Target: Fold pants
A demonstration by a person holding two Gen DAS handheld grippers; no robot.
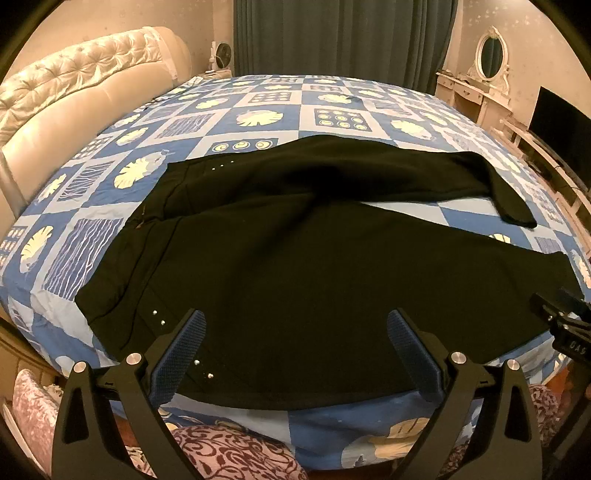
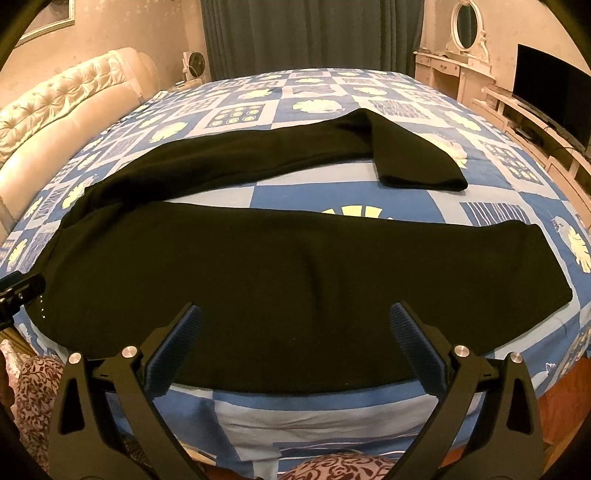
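Observation:
Black pants (image 1: 280, 258) lie spread flat on the bed, waistband to the left, legs running right. The near leg (image 2: 295, 273) lies along the bed's front edge. The far leg (image 2: 258, 158) angles away, with its cuff (image 2: 421, 173) bent back toward me. My left gripper (image 1: 295, 321) is open above the hip area near small metal rivets (image 1: 159, 317), with nothing between its fingers. My right gripper (image 2: 295, 314) is open over the near leg's middle, also empty. The right gripper's body (image 1: 565, 317) shows at the right edge of the left wrist view.
The bed has a blue and white patterned sheet (image 1: 258, 110) and a cream tufted headboard (image 1: 74, 92) at left. A dresser with an oval mirror (image 2: 465, 29) and a TV (image 2: 554, 92) stand at right. Dark curtains (image 1: 343, 37) hang behind. Patterned fabric (image 1: 236, 454) shows below the bed edge.

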